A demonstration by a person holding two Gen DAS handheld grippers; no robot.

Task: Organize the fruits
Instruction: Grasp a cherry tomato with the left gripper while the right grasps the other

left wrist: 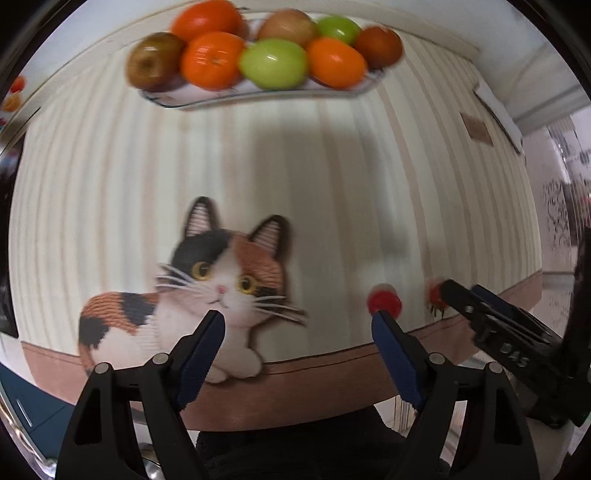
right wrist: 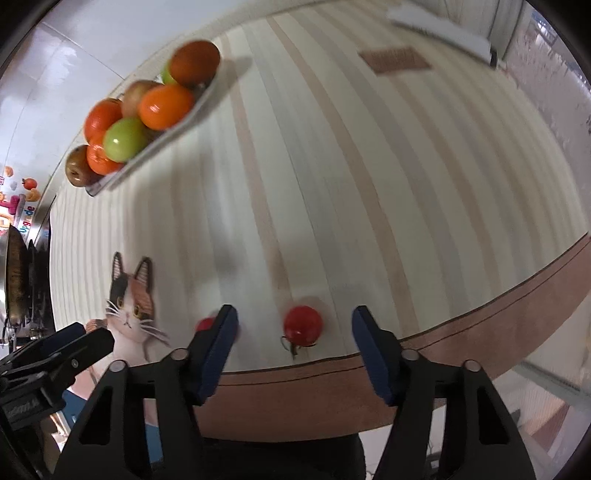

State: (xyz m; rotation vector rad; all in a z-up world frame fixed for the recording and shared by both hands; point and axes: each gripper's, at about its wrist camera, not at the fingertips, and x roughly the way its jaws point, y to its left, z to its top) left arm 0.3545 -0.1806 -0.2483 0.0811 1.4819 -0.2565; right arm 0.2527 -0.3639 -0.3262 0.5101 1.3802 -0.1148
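Observation:
A glass tray (left wrist: pixel 192 101) at the far side of the table holds several apples and oranges (left wrist: pixel 273 62); it also shows in the right wrist view (right wrist: pixel 122 173). Two small red fruits lie near the table's front edge: one (right wrist: pixel 303 325) between my right gripper's fingers, the other (right wrist: pixel 204 325) just left of its left fingertip. In the left wrist view they show as the near one (left wrist: pixel 384 301) and one (left wrist: pixel 435 295) partly hidden by the right gripper. My left gripper (left wrist: pixel 299 325) is open and empty over the cat picture. My right gripper (right wrist: pixel 293 321) is open.
A striped tablecloth (left wrist: pixel 295 166) with a calico cat picture (left wrist: pixel 207 291) covers the table. Its brown border (right wrist: pixel 480 332) runs along the front edge. A brown label (right wrist: pixel 395 59) and a white object (right wrist: pixel 443 29) lie at the far right.

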